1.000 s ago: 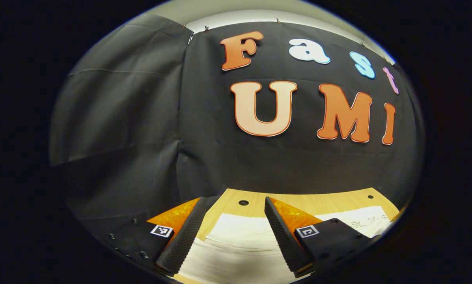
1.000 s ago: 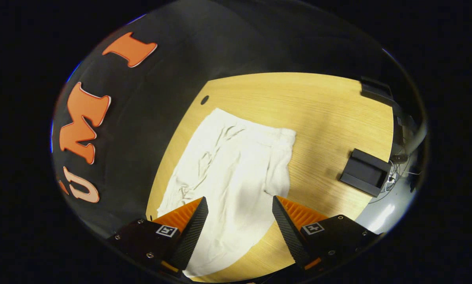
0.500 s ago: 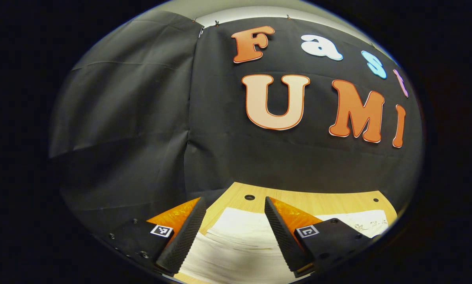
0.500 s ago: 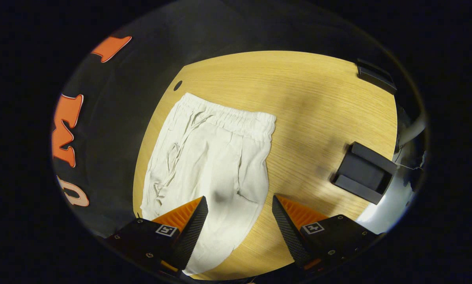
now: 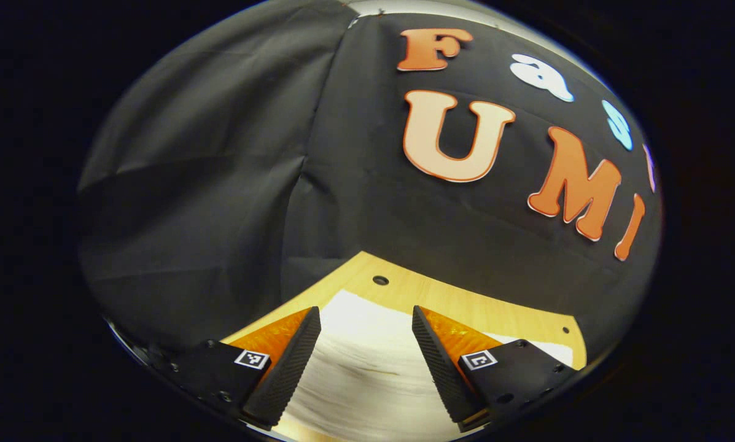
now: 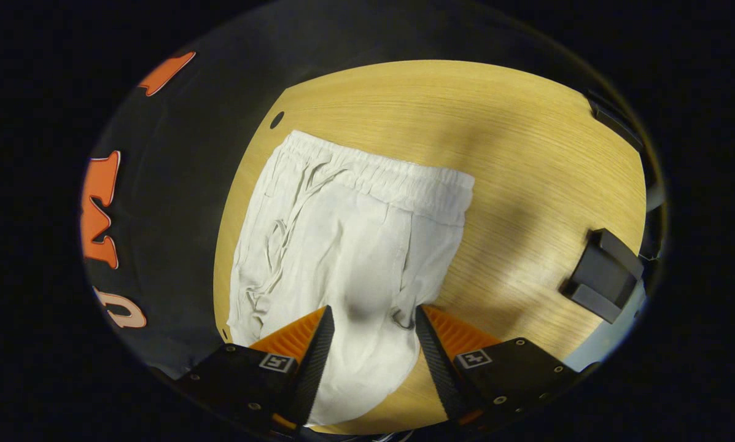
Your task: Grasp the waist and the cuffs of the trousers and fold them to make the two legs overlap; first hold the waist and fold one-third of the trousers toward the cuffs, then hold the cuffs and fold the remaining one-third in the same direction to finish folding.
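White trousers [image 6: 342, 245] lie flat on the wooden table [image 6: 527, 153], elastic waist [image 6: 379, 175] at the far end with a drawstring along the left side. My right gripper [image 6: 370, 325] hovers open above the lower part of the trousers, nothing between its fingers. In the left gripper view, white cloth of the trousers [image 5: 361, 362] lies on the table [image 5: 453, 298] under my left gripper [image 5: 364, 334], which is open and holds nothing. The cuffs are out of sight.
A black block-shaped holder [image 6: 603, 276] sits on the table's right side, another dark object [image 6: 616, 120] at the far right edge. Small round holes [image 5: 380, 280] mark the tabletop near the black cloth wall [image 5: 220, 184]. Bare wood lies right of the trousers.
The right gripper has come lower and nearer over the trousers, and its fingers stand slightly closer together. The left gripper has tilted, bringing more of the table and cloth into view.
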